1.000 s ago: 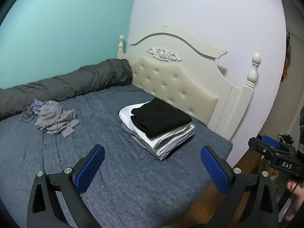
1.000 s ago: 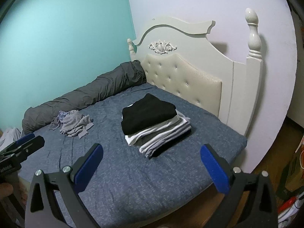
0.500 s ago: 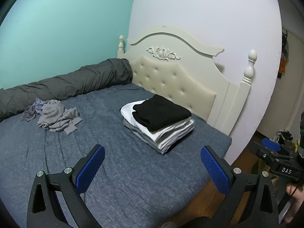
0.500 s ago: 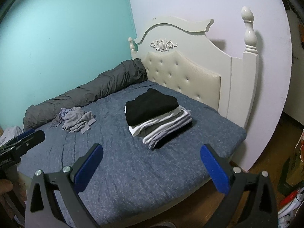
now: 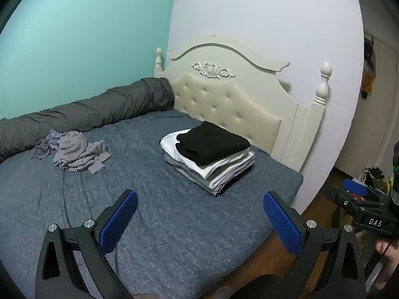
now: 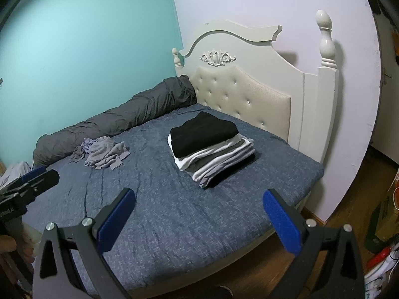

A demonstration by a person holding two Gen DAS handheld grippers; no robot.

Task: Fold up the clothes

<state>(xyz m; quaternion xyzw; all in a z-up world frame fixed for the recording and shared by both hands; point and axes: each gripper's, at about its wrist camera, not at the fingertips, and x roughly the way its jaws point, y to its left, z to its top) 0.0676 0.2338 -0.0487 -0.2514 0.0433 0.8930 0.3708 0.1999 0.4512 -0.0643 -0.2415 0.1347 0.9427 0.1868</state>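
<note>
I held my left gripper and right gripper spread wide and empty over the bed; the folded stack sat near the headboard, the crumpled grey clothes well apart beside the rolled duvet

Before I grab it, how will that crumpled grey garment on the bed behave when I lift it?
The crumpled grey garment lies in loose folds, so it will likely hang limp and unfurl from one pinch. It looks thin, probably light. A darker piece sits tangled against it and may drag along.
</note>
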